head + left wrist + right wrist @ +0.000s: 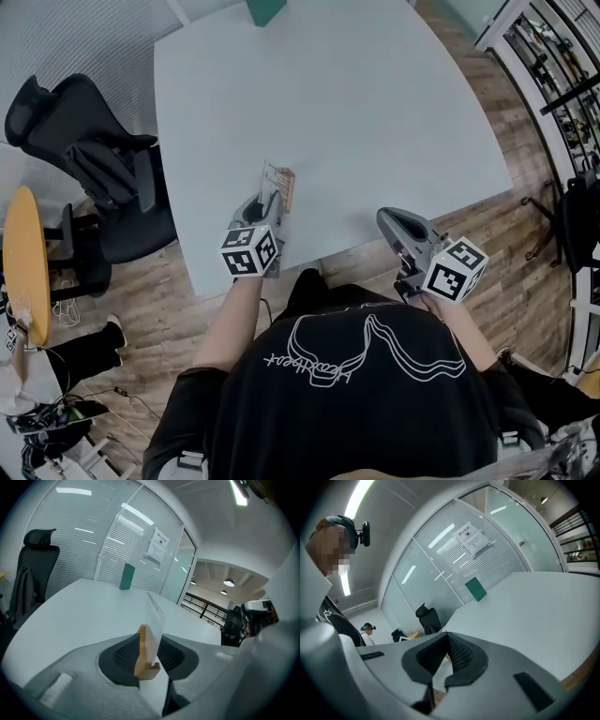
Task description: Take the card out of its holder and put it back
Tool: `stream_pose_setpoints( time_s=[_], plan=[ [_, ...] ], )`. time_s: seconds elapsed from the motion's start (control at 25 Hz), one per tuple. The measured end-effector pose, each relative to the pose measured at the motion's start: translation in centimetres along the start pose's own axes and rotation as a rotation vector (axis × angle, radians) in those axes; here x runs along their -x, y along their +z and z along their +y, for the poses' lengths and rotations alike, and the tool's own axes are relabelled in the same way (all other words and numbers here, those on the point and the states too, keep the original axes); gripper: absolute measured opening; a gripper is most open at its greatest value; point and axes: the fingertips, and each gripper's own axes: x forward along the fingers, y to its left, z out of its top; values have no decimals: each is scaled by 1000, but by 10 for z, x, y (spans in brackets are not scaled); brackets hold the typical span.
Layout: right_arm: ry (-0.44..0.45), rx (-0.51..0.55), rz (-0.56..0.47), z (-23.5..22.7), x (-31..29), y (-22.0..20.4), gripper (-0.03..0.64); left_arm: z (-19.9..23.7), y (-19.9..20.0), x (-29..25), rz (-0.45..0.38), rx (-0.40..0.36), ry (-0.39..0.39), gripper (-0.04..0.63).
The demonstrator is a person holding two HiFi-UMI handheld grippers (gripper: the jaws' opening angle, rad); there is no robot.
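Observation:
A clear card point(157, 619) stands upright in a small wooden holder point(143, 654) near the front edge of the white table point(356, 112). My left gripper point(149, 657) has one pad on each side of the holder, and both pads look pressed against it. From the head view, the holder point(278, 186) sits right at the tip of the left gripper point(270, 202). My right gripper point(386, 218) hovers over the table's front edge to the right, well apart from the holder. In the right gripper view its pads point(457, 651) meet at the tip with nothing between them.
A green block point(266, 9) stands at the table's far edge. A black office chair point(94, 159) and a round yellow table point(23, 262) are to the left. A railing and racks point(553, 66) line the right side. Another person stands in the distance point(368, 632).

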Motion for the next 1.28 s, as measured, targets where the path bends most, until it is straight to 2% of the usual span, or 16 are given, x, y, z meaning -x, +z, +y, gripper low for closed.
stream_pose_setpoints(
  time_s=[0.16, 0.44, 1.28],
  plan=[
    [-8, -11, -12, -2, 2, 0, 9, -1, -4, -3, 24, -9, 5, 84],
    [-33, -43, -15, -11, 11, -9, 9, -4, -4, -3, 9, -52, 24, 37],
    [-51, -104, -38, -16, 29, -13, 9, -10, 2, 5, -11, -42, 45, 26]
  ],
)
